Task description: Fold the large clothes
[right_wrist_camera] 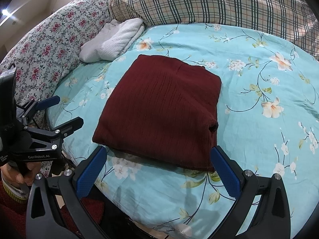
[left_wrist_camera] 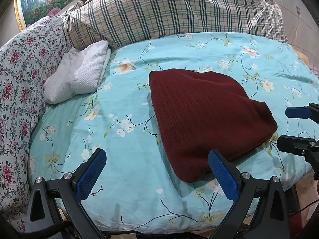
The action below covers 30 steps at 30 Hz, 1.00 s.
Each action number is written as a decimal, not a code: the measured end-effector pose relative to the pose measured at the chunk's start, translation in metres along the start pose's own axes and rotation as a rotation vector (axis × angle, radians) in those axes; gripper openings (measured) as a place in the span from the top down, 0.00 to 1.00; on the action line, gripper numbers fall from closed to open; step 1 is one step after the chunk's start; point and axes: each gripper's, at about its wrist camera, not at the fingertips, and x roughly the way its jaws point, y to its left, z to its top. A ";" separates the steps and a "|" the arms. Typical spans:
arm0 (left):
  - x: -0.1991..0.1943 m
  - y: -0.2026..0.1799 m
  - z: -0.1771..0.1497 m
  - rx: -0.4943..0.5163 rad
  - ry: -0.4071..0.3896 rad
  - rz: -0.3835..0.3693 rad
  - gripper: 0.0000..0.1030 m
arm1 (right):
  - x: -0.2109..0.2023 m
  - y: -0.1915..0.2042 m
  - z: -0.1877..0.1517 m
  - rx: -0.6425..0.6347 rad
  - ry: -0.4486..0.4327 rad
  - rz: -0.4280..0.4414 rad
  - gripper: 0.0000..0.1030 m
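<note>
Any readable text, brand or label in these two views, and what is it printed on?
"GenRobot.AI": white print on the black frame of the left gripper, seen in the right wrist view.
Smaller white print just left of it, at the frame's edge: too small and cut off to read.
Nothing readable on the maroon sweater, the bedsheet or the right gripper.

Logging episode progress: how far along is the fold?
Looks done: the maroon sweater lies as a compact folded rectangle on the floral sheet. In hand: nothing; left gripper and right gripper both have jaws open, short of its near edge. Left: perhaps only stacking it by the white folded cloth.
</note>
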 end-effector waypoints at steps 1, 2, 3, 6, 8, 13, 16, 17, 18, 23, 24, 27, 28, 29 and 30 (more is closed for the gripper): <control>0.000 0.000 0.000 0.001 0.000 0.000 0.01 | 0.000 0.000 0.000 0.000 0.000 0.001 0.00; 0.000 -0.001 0.000 0.001 0.000 0.000 0.01 | 0.000 0.000 0.000 -0.001 0.000 0.001 0.00; 0.000 -0.001 0.000 0.002 0.001 0.000 0.01 | 0.000 0.000 0.000 -0.001 0.000 -0.001 0.00; 0.000 -0.001 0.000 0.001 0.002 -0.001 0.01 | 0.000 0.002 0.001 0.000 0.000 -0.001 0.00; 0.000 -0.002 0.001 0.002 0.003 -0.001 0.01 | 0.000 0.002 0.000 0.000 0.000 -0.003 0.00; 0.001 -0.003 0.001 0.003 0.005 -0.001 0.01 | 0.000 0.002 0.002 0.001 0.000 -0.003 0.00; 0.001 -0.003 0.002 0.004 0.005 0.000 0.01 | 0.000 0.001 0.002 0.000 0.000 -0.002 0.00; 0.002 -0.003 0.002 0.005 0.006 0.000 0.01 | 0.000 0.001 0.002 0.000 0.000 -0.002 0.00; 0.002 -0.003 0.002 0.006 0.006 0.001 0.01 | 0.001 0.002 0.003 0.000 0.000 -0.002 0.00; 0.004 -0.004 0.004 0.009 0.001 0.004 0.01 | 0.002 0.001 0.004 0.001 0.000 -0.002 0.00; 0.005 -0.003 0.005 0.008 0.000 0.003 0.01 | 0.003 -0.001 0.005 0.001 0.000 -0.001 0.00; 0.009 -0.002 0.009 0.007 -0.003 -0.001 0.01 | 0.006 -0.004 0.010 0.000 0.003 -0.005 0.00; 0.010 -0.001 0.010 0.005 -0.004 0.002 0.01 | 0.007 -0.005 0.011 0.000 0.003 -0.005 0.00; 0.010 0.000 0.012 0.002 -0.008 0.005 0.01 | 0.007 -0.007 0.013 0.000 0.001 -0.004 0.00; 0.011 0.000 0.013 0.000 -0.008 0.004 0.01 | 0.008 -0.008 0.014 0.001 -0.001 -0.003 0.00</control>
